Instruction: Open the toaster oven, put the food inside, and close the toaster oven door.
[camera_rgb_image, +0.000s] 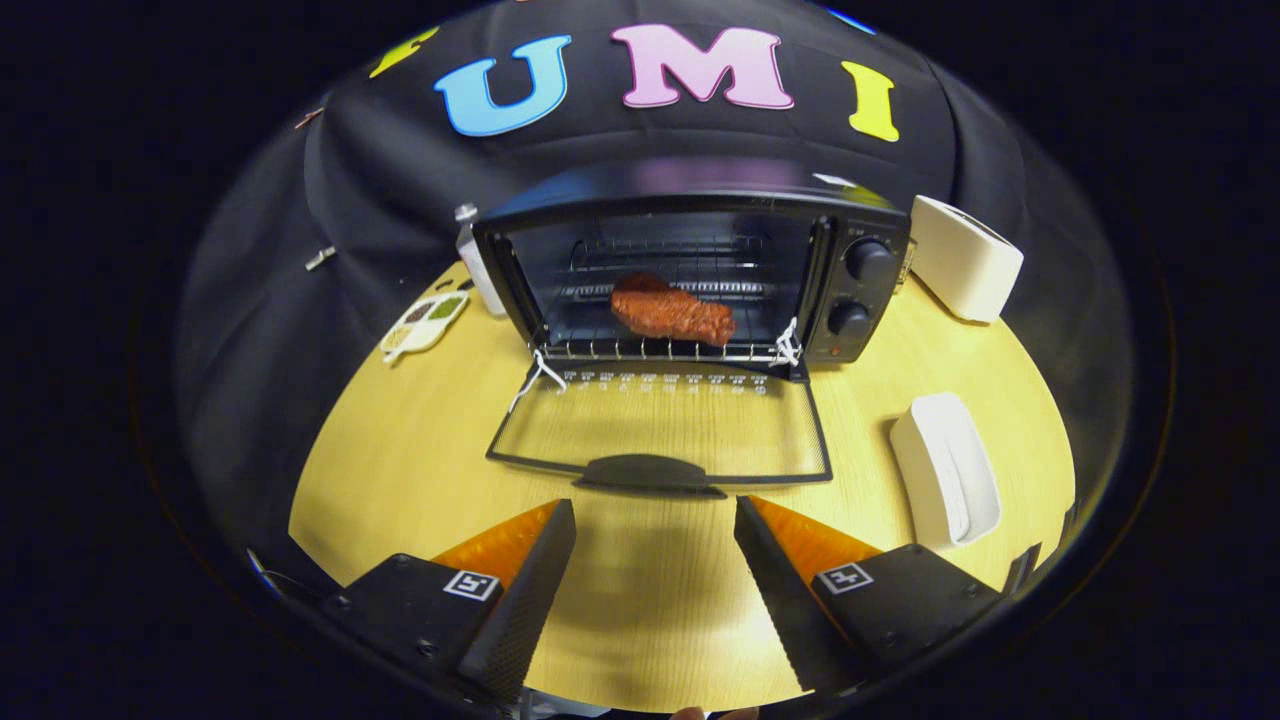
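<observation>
Wooden table (420, 470): toaster oven (690, 270), door (660, 430) lowered flat, meat (672, 312) on rack. Gripper (655, 520) released, empty, just short of the door handle (650, 470).

Gripper (655, 540) held level, pointing toward 12 o'clock, fingers (525, 590) spread wide apart, nothing between them, neither touching anything. A fingertip shows at 6 o'clock.

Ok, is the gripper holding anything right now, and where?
Nothing. The gripper is open, fingers apart over bare table just short of the door handle; the food lies on the oven rack.
</observation>
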